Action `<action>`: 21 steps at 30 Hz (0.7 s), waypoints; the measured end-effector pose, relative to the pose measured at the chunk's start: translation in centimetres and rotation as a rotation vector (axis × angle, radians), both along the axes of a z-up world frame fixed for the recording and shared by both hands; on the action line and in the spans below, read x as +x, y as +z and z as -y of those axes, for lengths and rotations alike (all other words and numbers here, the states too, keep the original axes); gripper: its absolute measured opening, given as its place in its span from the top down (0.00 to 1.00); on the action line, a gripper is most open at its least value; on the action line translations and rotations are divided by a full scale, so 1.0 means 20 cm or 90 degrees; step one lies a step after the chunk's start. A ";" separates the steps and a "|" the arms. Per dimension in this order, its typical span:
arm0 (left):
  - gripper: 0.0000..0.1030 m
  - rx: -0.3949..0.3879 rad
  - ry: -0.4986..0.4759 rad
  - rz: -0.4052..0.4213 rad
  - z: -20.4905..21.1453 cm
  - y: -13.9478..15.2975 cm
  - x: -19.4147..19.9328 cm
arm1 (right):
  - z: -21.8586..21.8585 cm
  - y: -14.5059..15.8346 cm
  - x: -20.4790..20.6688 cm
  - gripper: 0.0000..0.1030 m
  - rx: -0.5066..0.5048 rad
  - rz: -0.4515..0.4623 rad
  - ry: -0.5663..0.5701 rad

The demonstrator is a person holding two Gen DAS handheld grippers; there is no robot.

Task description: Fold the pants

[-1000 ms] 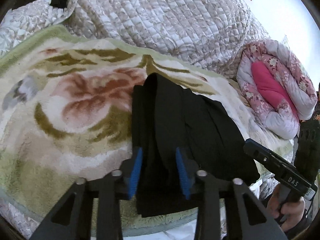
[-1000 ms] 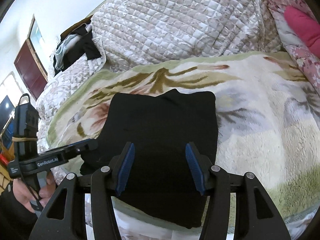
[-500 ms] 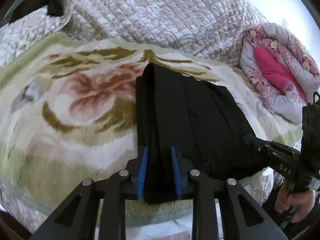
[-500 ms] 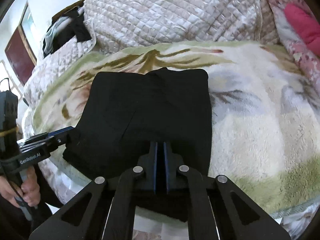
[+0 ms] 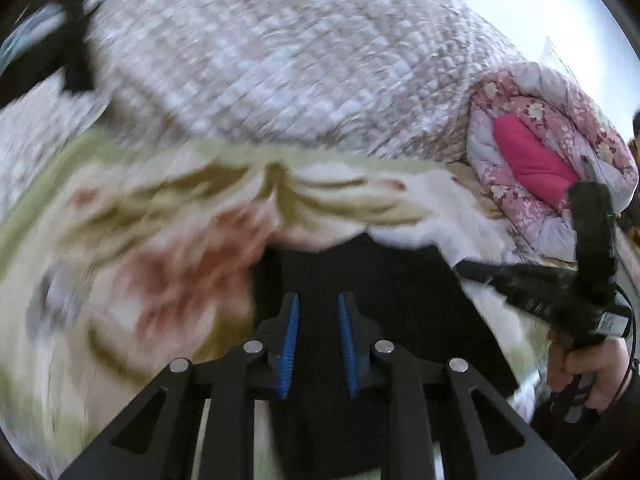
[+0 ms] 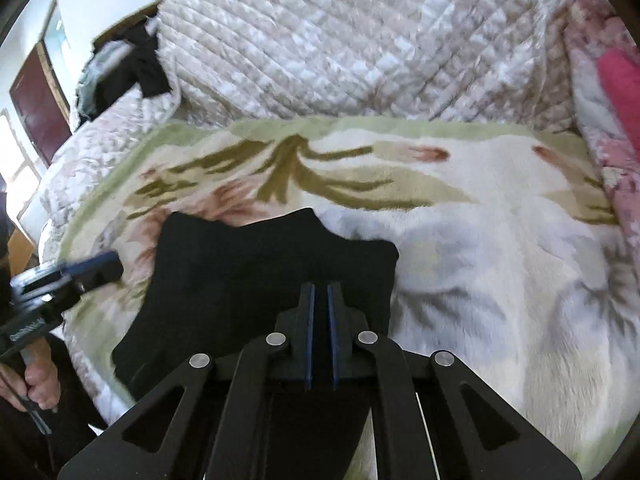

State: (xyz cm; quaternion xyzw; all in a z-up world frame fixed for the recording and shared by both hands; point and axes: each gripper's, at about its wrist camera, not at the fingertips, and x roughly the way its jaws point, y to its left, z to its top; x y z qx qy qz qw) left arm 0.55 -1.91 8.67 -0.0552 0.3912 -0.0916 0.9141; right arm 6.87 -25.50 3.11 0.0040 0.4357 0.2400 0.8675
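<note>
The black pants [image 6: 248, 272] lie folded into a thick pad on a cream flowered blanket [image 6: 480, 280] on the bed. My right gripper [image 6: 320, 292] is shut on the near edge of the pants, which hang lifted from it. My left gripper [image 5: 318, 304] has its blue pads close together on the near left edge of the pants [image 5: 384, 280]. The left wrist view is blurred by motion. Each gripper shows in the other's view, the left one [image 6: 96, 268] and the right one [image 5: 480, 270].
A grey quilted cover [image 6: 360, 40] is heaped behind the blanket. A rolled pink flowered quilt [image 5: 540, 152] lies at the right. Dark clothes [image 6: 132, 68] sit at the far left by a dark red door [image 6: 38, 108]. The bed's near edge is just below the pants.
Both grippers closed from wide open onto the near edge of the pants. They now lift that edge up and forward, so the far part looks shorter.
</note>
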 end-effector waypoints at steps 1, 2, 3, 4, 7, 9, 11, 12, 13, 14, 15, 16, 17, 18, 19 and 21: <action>0.78 0.013 -0.014 -0.002 0.04 -0.02 0.08 | -0.01 -0.02 0.04 0.95 0.001 -0.008 -0.001; 0.78 0.020 -0.024 -0.010 0.06 -0.05 0.14 | -0.01 -0.06 0.09 0.95 0.005 -0.021 -0.005; 0.78 0.028 -0.024 -0.024 0.07 -0.09 0.20 | -0.01 -0.08 0.12 0.95 0.010 -0.031 -0.007; 0.78 0.041 -0.016 -0.042 0.07 -0.15 0.25 | 0.00 -0.12 0.16 0.95 0.009 -0.042 -0.017; 0.75 0.037 0.007 -0.055 0.02 -0.28 0.27 | 0.09 -0.22 0.23 1.00 0.033 -0.072 -0.056; 0.75 0.028 0.012 -0.047 -0.01 -0.29 0.24 | 0.14 -0.23 0.25 1.00 0.077 -0.089 -0.066; 0.75 0.025 0.017 -0.044 0.00 -0.30 0.24 | 0.11 -0.22 0.23 1.00 0.054 -0.070 -0.058; 0.75 0.029 0.018 -0.041 0.00 -0.30 0.24 | 0.10 -0.22 0.23 1.00 0.046 -0.061 -0.057; 0.75 0.035 0.018 -0.038 0.01 -0.30 0.24 | 0.09 -0.22 0.22 1.00 0.043 -0.056 -0.057; 0.75 0.038 0.018 -0.036 0.01 -0.30 0.24 | 0.10 -0.21 0.21 1.00 0.042 -0.052 -0.058; 0.75 0.036 0.017 -0.035 0.01 -0.30 0.24 | 0.10 -0.21 0.21 1.00 0.041 -0.051 -0.058; 0.75 0.031 0.018 -0.035 0.00 -0.30 0.23 | 0.09 -0.20 0.20 1.00 0.041 -0.049 -0.056; 0.75 0.027 0.020 -0.034 0.00 -0.29 0.24 | 0.08 -0.19 0.20 0.99 0.038 -0.044 -0.053; 0.75 0.028 0.021 -0.033 0.00 -0.28 0.24 | 0.07 -0.18 0.19 0.97 0.026 -0.033 -0.050; 0.75 0.033 0.022 -0.030 0.01 -0.27 0.23 | 0.06 -0.15 0.16 0.93 0.013 -0.020 -0.047; 0.75 0.046 0.024 -0.028 0.02 -0.25 0.21 | 0.04 -0.11 0.11 0.86 0.000 0.006 -0.032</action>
